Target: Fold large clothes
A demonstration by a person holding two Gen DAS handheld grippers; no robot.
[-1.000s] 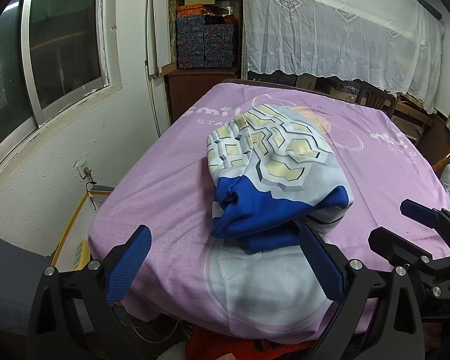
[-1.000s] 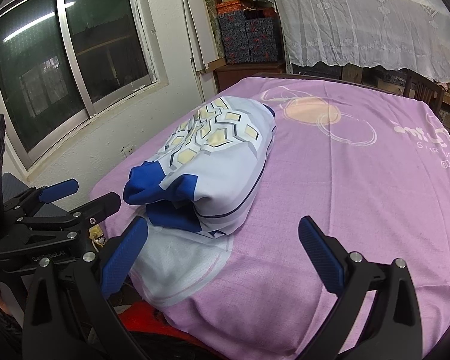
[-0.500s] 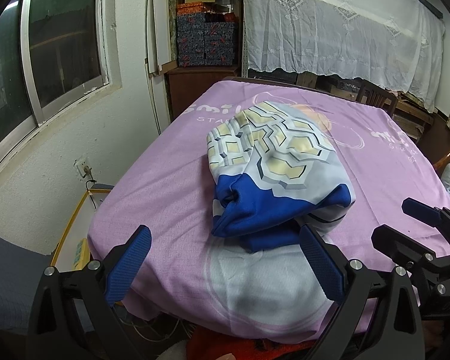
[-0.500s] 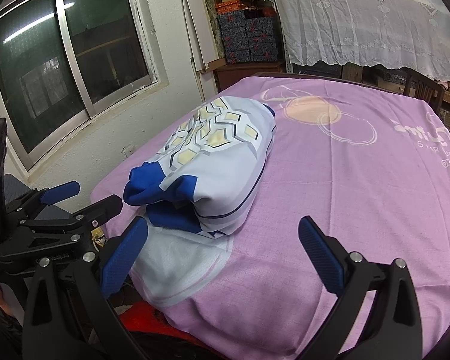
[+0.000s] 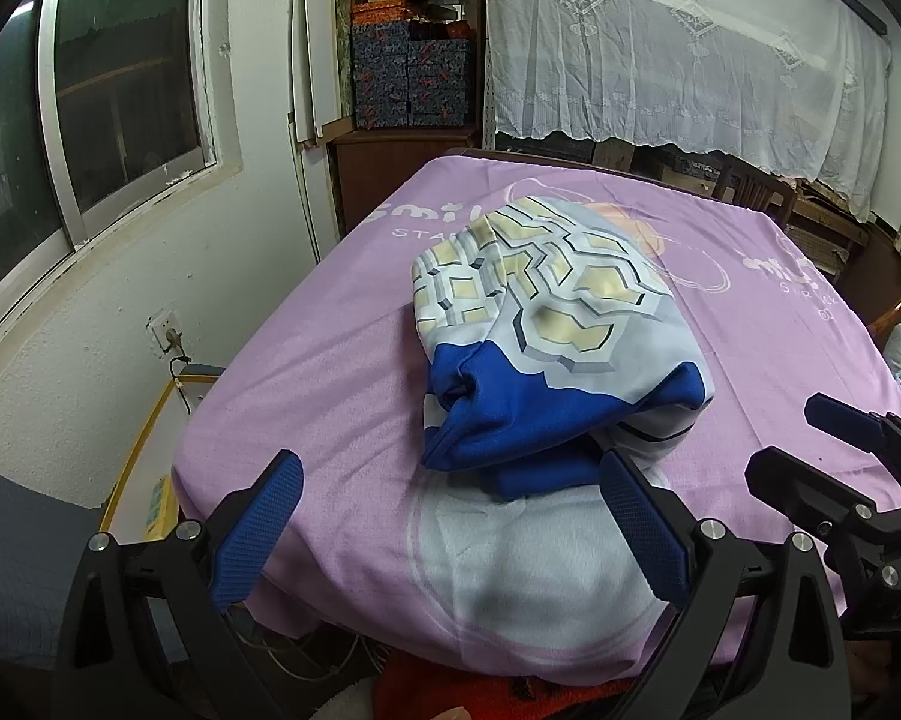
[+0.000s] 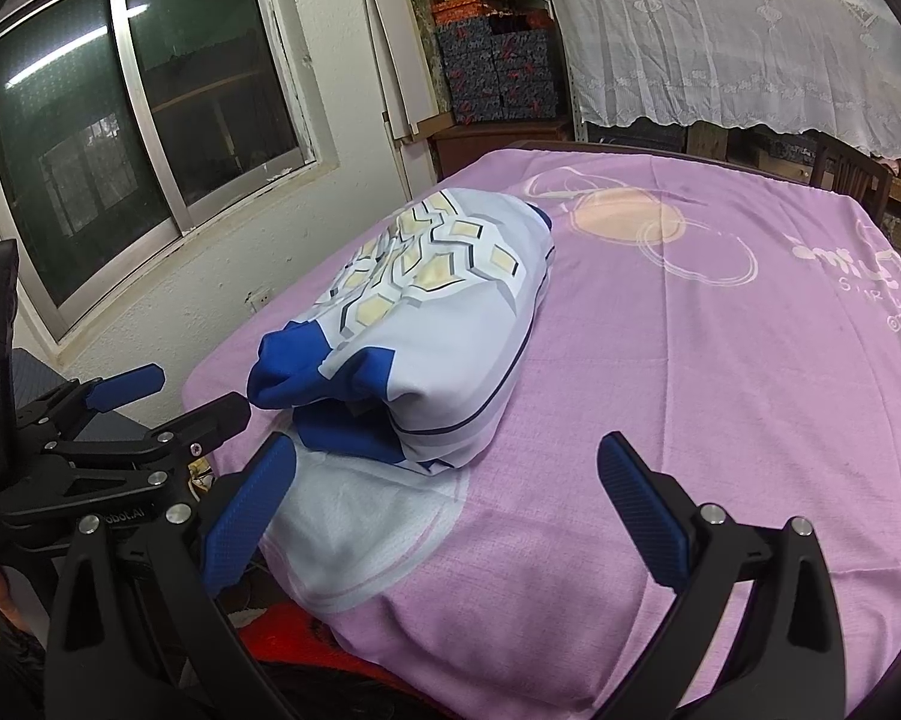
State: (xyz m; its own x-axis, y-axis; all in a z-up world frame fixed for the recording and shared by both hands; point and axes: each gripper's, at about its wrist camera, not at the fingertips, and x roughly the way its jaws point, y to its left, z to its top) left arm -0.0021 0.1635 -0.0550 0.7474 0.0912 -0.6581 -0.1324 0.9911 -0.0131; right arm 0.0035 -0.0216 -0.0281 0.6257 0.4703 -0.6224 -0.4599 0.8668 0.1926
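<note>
Change: across the last second almost nothing has shifted; the folded garment lies in the same spot on the table and both grippers have drifted only slightly, staying back at the near edge.
Meaning for the task: the garment looks already folded into a compact bundle, so this reads as the end of a fold, or a pause before a last tidy. That is a judgement.
Garment: white and grey with pale yellow hexagon shapes and royal blue parts; a blue layer sticks out loosely at its near end, not quite tucked.
Where it lies: on the purple tablecloth, towards the window side, its near end beside a pale circular print on the cloth.
Left gripper: blue-padded fingers spread wide, holding nothing, just short of the garment's near end; the right pad overlaps the blue hem in the view, and whether it touches cannot be told.
Right gripper: fingers likewise spread and empty, above bare cloth to the right of the garment, not touching it.
Containers: patterned dark blue storage boxes stacked on a wooden cabinet beyond the table, with orange and yellowish boxes above them; all are shut, so their contents cannot be seen.
Nothing else sits on the table.
</note>
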